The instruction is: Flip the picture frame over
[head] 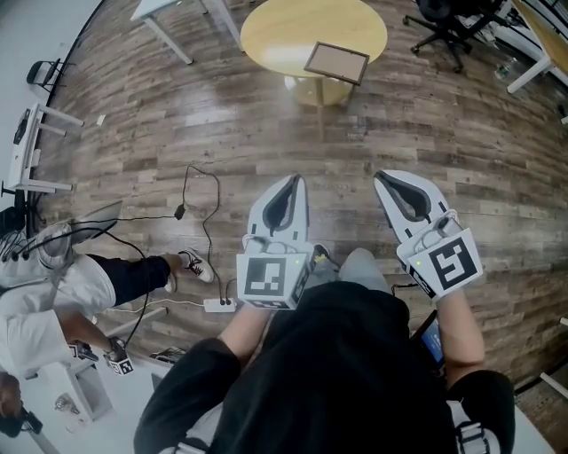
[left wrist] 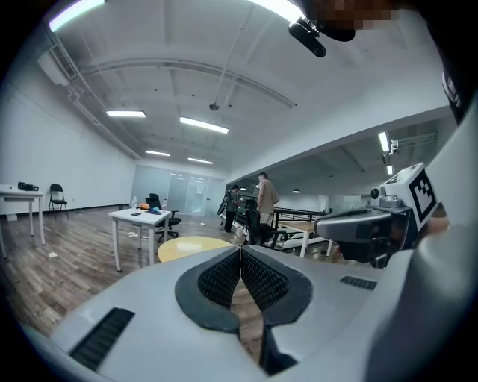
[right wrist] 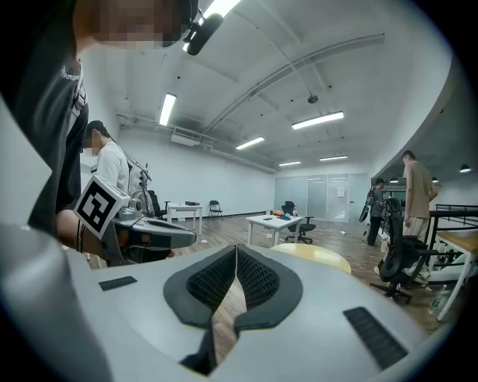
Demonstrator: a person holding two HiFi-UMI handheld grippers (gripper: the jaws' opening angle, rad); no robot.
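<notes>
Both grippers are clenched on nothing. Your left gripper (head: pixel 296 178) has its ribbed pads pressed together at the tips with only floor showing behind them, and your right gripper (head: pixel 382 175) looks the same in its own view. That makes sense here, since nothing is within reach to grasp. You hold them side by side at about waist height, noses aimed across the wooden floor (head: pixel 266 133) toward the round table (head: pixel 275 35), which reads as an approach that has not yet reached it. The picture frame (head: pixel 336 62) lies flat on that table, on the right part of the top with one corner close to the rim. It shows a brown panel inside a dark border, and whether that is the front or the back cannot be told from this far off. Being so near the rim should help you, because a jaw can probably get under an edge there. Both grippers are well short of the table, with bare floor between. A black office chair (head: pixel 444 27) stands beyond the table to its right. Loose cables (head: pixel 200 204) trail over the floor to the near left of the table, off your straight line but worth minding underfoot. You will need to open the jaws before you reach the frame.
</notes>
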